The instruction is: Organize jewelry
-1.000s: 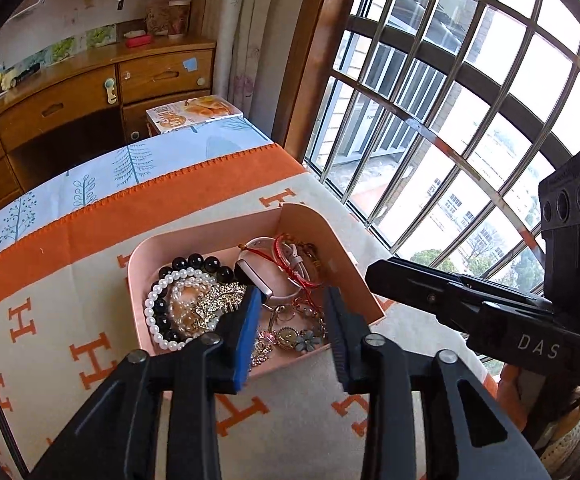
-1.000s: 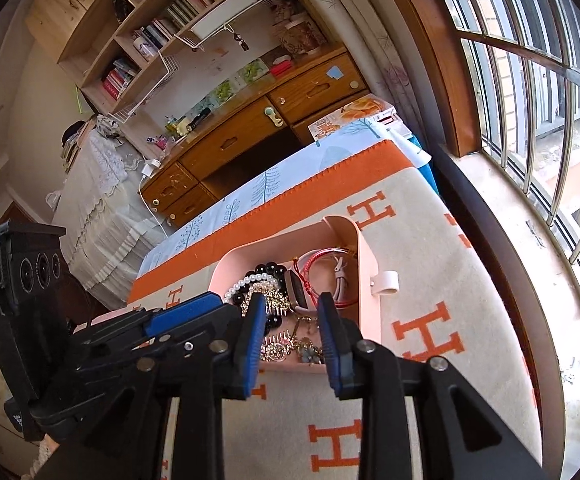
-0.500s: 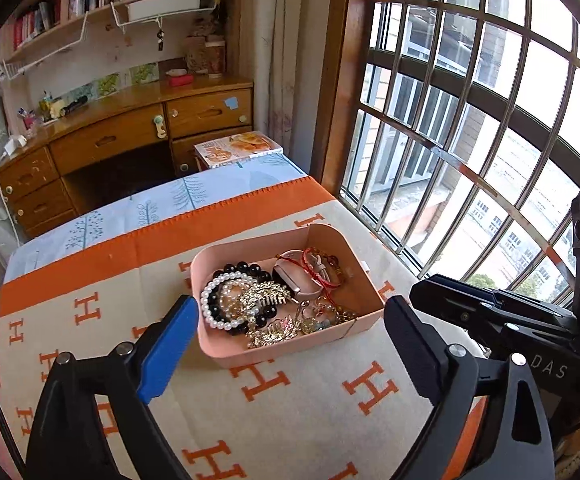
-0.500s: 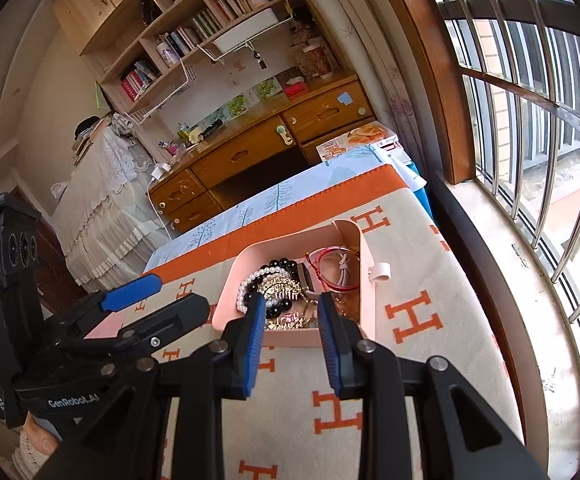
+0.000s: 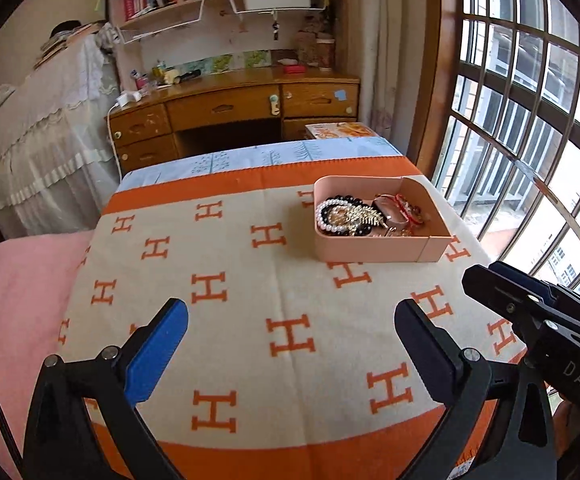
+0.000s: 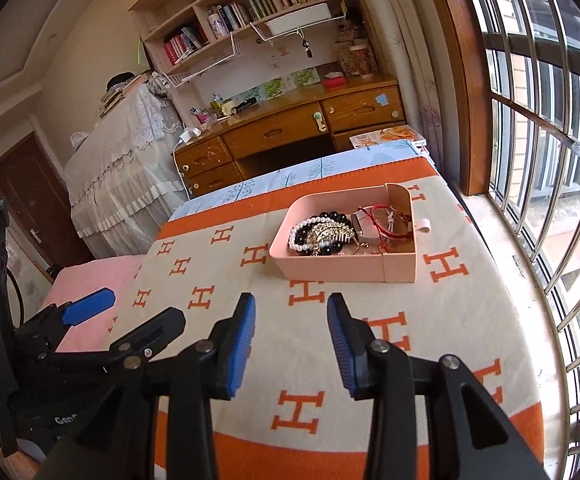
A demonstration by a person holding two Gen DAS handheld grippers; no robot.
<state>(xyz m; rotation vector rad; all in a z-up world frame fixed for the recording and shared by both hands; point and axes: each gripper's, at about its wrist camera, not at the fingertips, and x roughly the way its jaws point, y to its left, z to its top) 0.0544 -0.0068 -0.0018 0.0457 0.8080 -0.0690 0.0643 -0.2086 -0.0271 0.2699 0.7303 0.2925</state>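
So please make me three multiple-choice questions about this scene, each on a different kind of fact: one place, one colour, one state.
1. Where does the pale pink plastic tray of jewelry stand?
A. on the wooden desk
B. on the cream blanket with orange H letters, on its window side
C. on the bookshelf

2. What colour is the bead bracelet that lies beside the black bead bracelet?
A. white
B. green
C. blue

3. How is the left gripper?
A. shut on a bracelet
B. shut on nothing
C. open, nothing between its fingers

Answers:
1 B: the tray rests on the blanket, towards the barred window.
2 A: white pearl-like beads show in both views.
3 C: its fingers stand far apart over bare blanket.
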